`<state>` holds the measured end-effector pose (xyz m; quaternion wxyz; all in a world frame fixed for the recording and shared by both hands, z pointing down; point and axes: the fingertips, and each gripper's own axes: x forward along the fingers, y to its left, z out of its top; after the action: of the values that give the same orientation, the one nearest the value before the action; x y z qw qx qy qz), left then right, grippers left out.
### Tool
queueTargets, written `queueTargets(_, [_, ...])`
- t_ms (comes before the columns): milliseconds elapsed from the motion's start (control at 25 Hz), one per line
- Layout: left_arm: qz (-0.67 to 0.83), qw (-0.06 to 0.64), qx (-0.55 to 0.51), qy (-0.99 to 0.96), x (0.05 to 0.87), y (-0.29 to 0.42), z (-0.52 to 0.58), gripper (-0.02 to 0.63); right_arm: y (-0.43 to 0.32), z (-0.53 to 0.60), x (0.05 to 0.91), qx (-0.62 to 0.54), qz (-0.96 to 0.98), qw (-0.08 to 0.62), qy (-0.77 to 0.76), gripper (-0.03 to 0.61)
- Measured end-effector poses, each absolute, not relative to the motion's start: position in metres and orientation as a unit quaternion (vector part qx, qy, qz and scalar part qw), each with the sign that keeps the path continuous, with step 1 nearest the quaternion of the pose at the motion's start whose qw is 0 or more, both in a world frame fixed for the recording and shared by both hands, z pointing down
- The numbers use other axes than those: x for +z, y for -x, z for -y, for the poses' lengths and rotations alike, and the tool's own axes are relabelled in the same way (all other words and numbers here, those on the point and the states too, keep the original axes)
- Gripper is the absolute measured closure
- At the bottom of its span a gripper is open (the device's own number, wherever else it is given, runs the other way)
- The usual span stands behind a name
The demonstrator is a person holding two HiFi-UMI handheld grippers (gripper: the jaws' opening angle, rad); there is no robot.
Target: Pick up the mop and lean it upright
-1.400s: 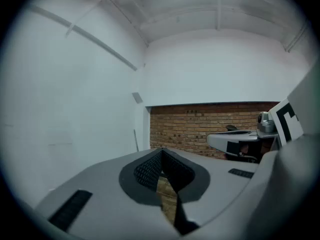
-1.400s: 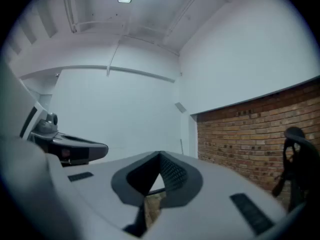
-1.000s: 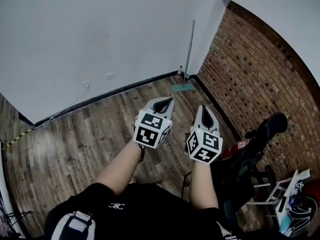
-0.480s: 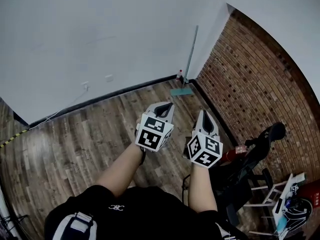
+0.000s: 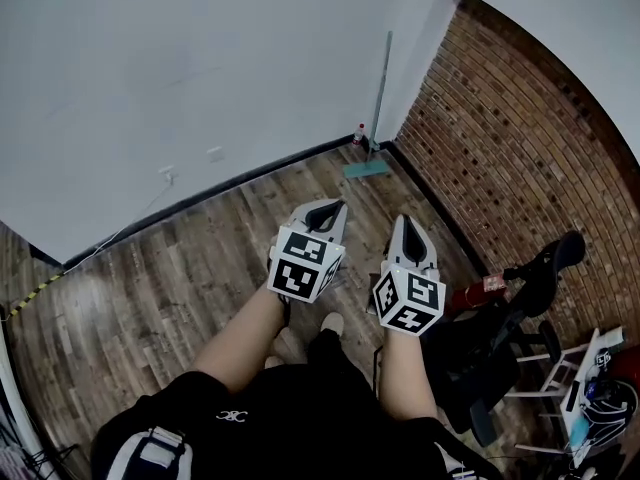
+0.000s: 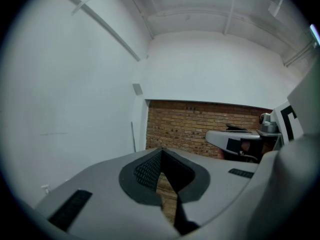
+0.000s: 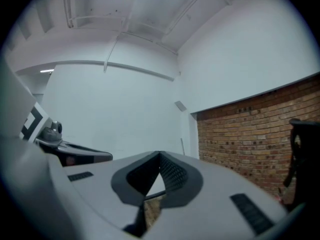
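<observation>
The mop [image 5: 381, 93] stands upright in the far corner where the white wall meets the brick wall. Its teal head [image 5: 365, 169] rests on the wood floor. My left gripper [image 5: 325, 208] and right gripper [image 5: 410, 226] are held side by side above the floor, well short of the mop. Both are shut with nothing between their jaws. In the left gripper view the mop handle [image 6: 133, 136] shows as a thin pole beyond the shut left gripper [image 6: 161, 151]. In the right gripper view the handle [image 7: 182, 146] stands past the shut right gripper [image 7: 160, 156].
A brick wall [image 5: 500, 158] runs along the right and a white wall [image 5: 200, 68] across the back. A black exercise machine [image 5: 520, 298] and a red extinguisher [image 5: 470, 293] stand at the right, with a white rack [image 5: 575, 388] beyond. A small bottle [image 5: 360, 136] sits next to the mop.
Both grippers have shifted slightly, still shut and side by side. A shoe has come into view on the floor beneath them. The mop has not moved.
</observation>
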<state>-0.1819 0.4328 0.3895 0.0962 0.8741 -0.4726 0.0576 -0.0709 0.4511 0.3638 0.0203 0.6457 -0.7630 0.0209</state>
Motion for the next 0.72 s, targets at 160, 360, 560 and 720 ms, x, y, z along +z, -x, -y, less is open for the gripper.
queueTargets(160, [0.467, 0.103, 0.059, -0.876, 0.394, 0.163, -0.403, 0.618, 0.051, -0.415, 0.369, 0.037, 0.762, 0.002, -0.646, 0.565])
queueTargets(360, [0.464, 0.088, 0.069, -0.879, 0.391, 0.131, -0.342, 0.618, 0.017, -0.350, 0.362, 0.034, 0.760, -0.012, -0.649, 0.565])
queueTargets(560, [0.471, 0.091, 0.060, -0.875, 0.381, 0.095, -0.271, 0.618, -0.020, -0.283, 0.360, 0.038, 0.769, -0.001, -0.638, 0.565])
queueTargets(720, [0.476, 0.094, 0.056, -0.873, 0.378, 0.062, -0.221, 0.618, -0.054, -0.235, 0.360, 0.037, 0.771, 0.005, -0.635, 0.565])
